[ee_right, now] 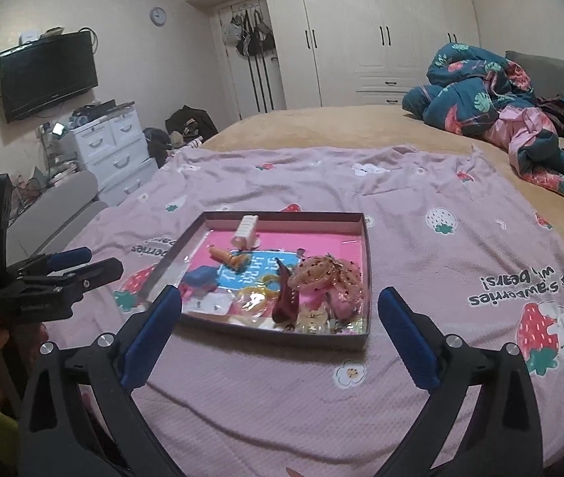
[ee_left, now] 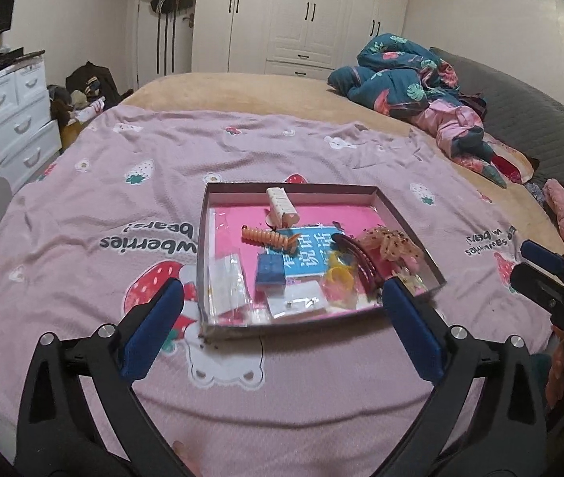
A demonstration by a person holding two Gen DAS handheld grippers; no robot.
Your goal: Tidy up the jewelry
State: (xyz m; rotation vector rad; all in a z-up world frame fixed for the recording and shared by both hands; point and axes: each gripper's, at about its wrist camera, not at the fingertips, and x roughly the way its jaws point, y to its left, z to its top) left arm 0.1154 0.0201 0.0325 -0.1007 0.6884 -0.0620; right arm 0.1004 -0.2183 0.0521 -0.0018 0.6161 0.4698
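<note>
Left claw (ee_left: 282,304): wide open, with nothing between its blue pads and nothing touching them.
Right claw (ee_right: 280,312): wide open too, empty, and its pads touch nothing.
Claws together: in the left view the right claw shows at the right edge; in the right view the left claw shows at the left edge, with a hand under it.
Box (ee_left: 401,214): a flat open box on the bed, just past the tips of both claws. In each view the near edge of the box sits between the two blue pads, but the pads hang above it.
Things in the box: an orange curly hair tie (ee_left: 268,238), a cream hair clip (ee_left: 281,204), a small blue box (ee_left: 270,271), a dark red hair clip (ee_left: 363,264), a yellow ring-shaped thing (ee_left: 339,276), a lacy peach scrunchie with dots (ee_left: 391,243) and some clear little bags (ee_left: 228,282).
Blanket (ee_left: 123,183): pink, with strawberries and bears, and the box rests on it.
Far side of bed: a bunched blue flowery quilt (ee_left: 401,71), well away from the box.
Room: white wardrobe doors (ee_left: 306,12) behind the bed and white drawers (ee_left: 16,119) to the left.
</note>
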